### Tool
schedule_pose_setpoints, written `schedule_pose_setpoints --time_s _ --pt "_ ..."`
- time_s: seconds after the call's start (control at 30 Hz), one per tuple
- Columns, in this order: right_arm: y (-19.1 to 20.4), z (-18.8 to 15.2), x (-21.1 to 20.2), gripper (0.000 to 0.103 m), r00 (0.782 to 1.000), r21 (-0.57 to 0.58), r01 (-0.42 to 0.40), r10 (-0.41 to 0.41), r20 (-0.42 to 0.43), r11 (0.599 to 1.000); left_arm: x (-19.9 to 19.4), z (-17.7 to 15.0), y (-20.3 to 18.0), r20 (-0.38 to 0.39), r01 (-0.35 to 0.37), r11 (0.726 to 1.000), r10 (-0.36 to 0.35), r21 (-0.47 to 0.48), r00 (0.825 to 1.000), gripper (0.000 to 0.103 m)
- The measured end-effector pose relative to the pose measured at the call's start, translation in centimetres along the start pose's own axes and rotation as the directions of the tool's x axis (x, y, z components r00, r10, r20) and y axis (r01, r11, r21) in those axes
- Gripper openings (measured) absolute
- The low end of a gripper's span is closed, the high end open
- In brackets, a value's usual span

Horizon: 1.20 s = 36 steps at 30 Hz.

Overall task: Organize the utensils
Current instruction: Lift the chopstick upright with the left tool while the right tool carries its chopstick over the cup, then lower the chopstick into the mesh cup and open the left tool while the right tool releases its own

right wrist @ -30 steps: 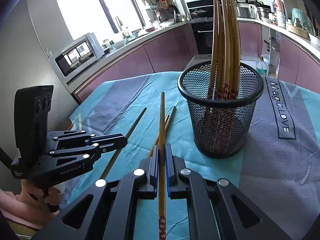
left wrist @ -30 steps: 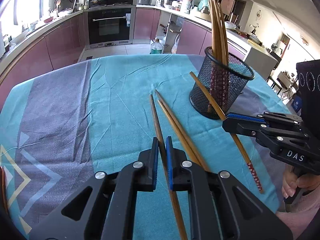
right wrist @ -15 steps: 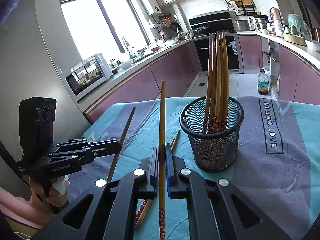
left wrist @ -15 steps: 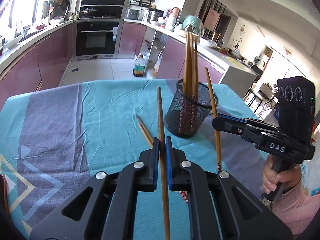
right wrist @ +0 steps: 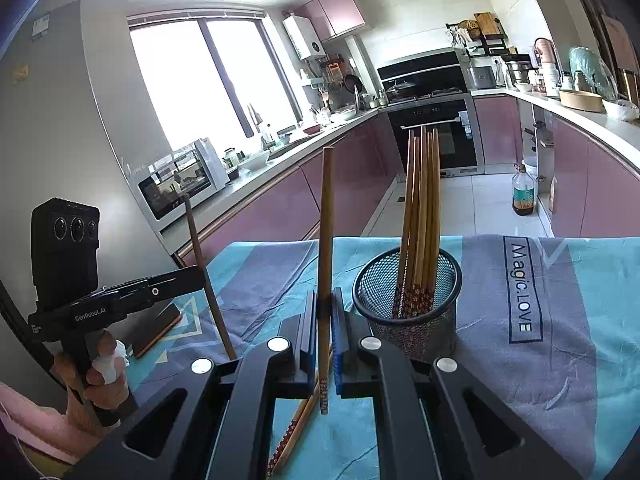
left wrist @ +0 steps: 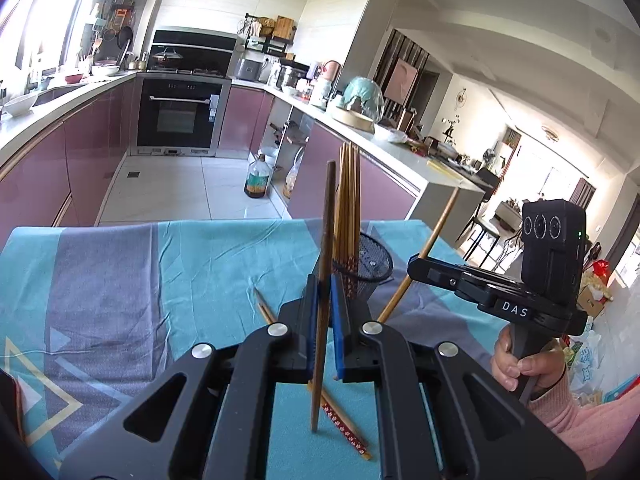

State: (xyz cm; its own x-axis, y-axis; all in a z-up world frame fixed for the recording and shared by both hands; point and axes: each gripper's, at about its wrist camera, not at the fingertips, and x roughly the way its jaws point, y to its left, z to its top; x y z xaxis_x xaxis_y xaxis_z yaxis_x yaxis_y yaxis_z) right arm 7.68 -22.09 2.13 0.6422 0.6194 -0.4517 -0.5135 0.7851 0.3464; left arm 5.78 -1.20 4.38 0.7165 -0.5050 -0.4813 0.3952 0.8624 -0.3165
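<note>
My left gripper (left wrist: 325, 300) is shut on a dark brown chopstick (left wrist: 326, 240) and holds it upright above the table. My right gripper (right wrist: 323, 312) is shut on a lighter chopstick (right wrist: 326, 240), also upright, left of the black mesh cup (right wrist: 412, 312). The cup holds several chopsticks (right wrist: 422, 216) standing up. It also shows in the left wrist view (left wrist: 370, 266), just beyond my left gripper. Two chopsticks (left wrist: 340, 420) lie on the teal cloth (left wrist: 200, 264) under the grippers. In the left wrist view the right gripper (left wrist: 416, 268) is to the right with its chopstick (left wrist: 432, 240) slanted.
The table has a teal and grey cloth (right wrist: 560, 320). A dark flat object (right wrist: 156, 330) lies near the table's left side. Kitchen counters, an oven (left wrist: 180, 114) and a bottle (left wrist: 256, 180) on the floor stand beyond the table.
Both grippers have risen and tilted up, lifting their chopsticks off the cloth to near upright. The cup now looks lower and farther in both views.
</note>
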Motion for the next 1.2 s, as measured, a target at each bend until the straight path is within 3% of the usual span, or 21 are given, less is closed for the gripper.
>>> schedule_pose_setpoints --time_s 0.83,1.2 --pt "-0.6 5.8 -4.0 0.005 0.986 -0.087 0.073 -0.059 0.153 0.993 -0.1 8.3 -3.3 0.146 0.102 0.994 -0.108 0.05 0.983 0.007" --pt "-1.5 7.5 -4.5 0.005 0.976 -0.086 0.104 -0.085 0.201 0.991 0.7 12.8 -4.6 0.197 0.084 0.994 -0.097 0.072 0.976 0.007"
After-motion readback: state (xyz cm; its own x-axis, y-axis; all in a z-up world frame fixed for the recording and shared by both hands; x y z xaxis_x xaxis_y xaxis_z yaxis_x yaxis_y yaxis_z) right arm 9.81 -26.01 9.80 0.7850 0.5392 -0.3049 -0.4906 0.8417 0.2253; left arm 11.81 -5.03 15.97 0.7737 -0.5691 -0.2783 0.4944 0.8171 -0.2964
